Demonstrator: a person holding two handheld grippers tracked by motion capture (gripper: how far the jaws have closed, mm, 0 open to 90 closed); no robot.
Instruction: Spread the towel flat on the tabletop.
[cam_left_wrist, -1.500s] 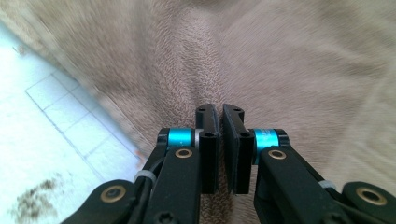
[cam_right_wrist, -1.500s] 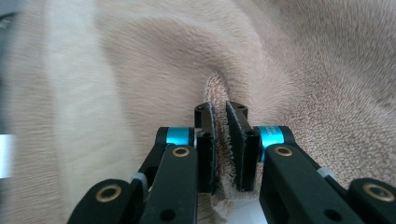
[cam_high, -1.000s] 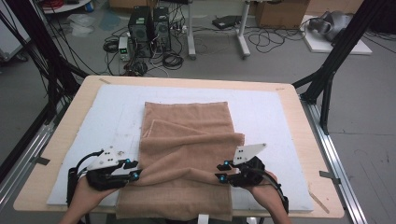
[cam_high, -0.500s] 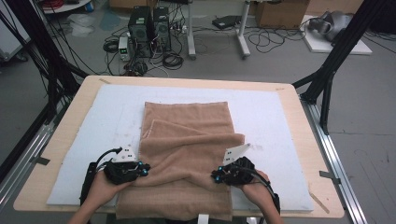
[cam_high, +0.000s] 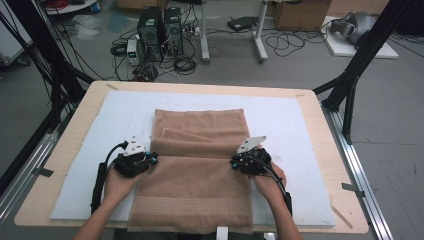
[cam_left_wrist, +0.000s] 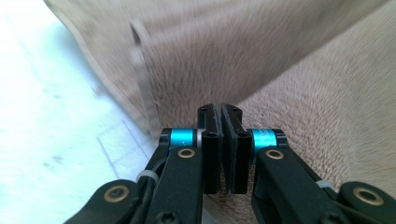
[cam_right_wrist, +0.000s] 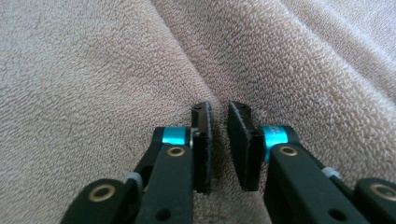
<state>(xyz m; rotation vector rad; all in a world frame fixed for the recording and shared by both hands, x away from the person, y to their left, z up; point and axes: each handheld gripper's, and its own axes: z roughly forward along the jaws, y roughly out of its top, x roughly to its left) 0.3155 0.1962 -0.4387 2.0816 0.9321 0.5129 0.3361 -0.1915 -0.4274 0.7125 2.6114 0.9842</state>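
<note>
1. Terry cloth, light brown: the towel (cam_high: 197, 175) lies in the lower middle of the high view, on a white mat (cam_high: 290, 120) that covers the wooden table (cam_high: 320, 107).
2. Its long axis runs from the bottom edge of the frame up toward the far side; the near end hangs a little over the table's front edge.
3. A raised fold crosses the towel from left to right, about at its middle, and a second layer lies beyond it toward the upper part of the frame.
4. The left gripper (cam_high: 150, 159) sits at the left end of this fold, the right gripper (cam_high: 235, 162) at the right end; both are equally near to it.
5. In the left gripper view, the fingers (cam_left_wrist: 209, 140) are pressed together. I judge they pinch the towel edge, but the cloth between them is hidden.
6. In the right gripper view, the fingers (cam_right_wrist: 201, 149) stand narrow, with a small gap over the crease of the towel (cam_right_wrist: 289, 60). I cannot tell if cloth is held.
7. The fold lies directly ahead of both grippers, so I judge the next move goes along the long axis.
</note>
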